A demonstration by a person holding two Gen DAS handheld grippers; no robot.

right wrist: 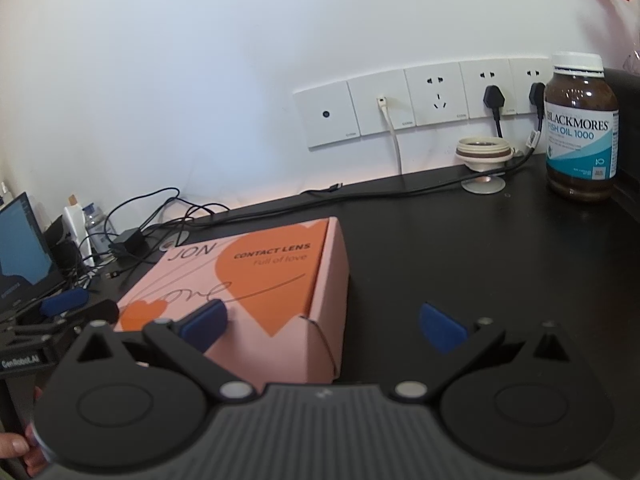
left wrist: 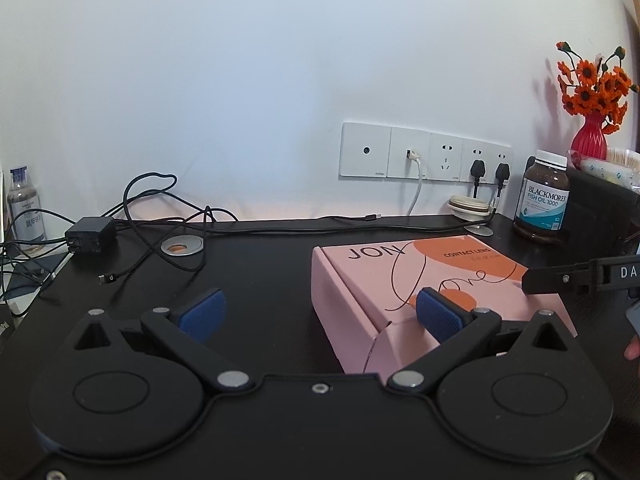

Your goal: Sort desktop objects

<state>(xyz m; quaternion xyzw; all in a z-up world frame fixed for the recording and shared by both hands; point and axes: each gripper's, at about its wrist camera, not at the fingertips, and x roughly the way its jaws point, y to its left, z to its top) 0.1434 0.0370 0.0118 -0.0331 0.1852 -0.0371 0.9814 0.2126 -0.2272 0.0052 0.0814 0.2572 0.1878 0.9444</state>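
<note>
The black desk is carrying a pink contact-lens box, lying flat near its middle, right of the tangled charger cables. A Blackmores fish oil bottle is standing far right. The left gripper and right gripper are both hanging spread, holding nothing, flanking the box's near corners. Advisable: square each jaw across a box edge before closing, avoiding the loose front flap.

Box: we log pink, orange hearts.
Bottle: we log brown, white cap.
Desk: black.
Vase: red, orange flowers.
</note>
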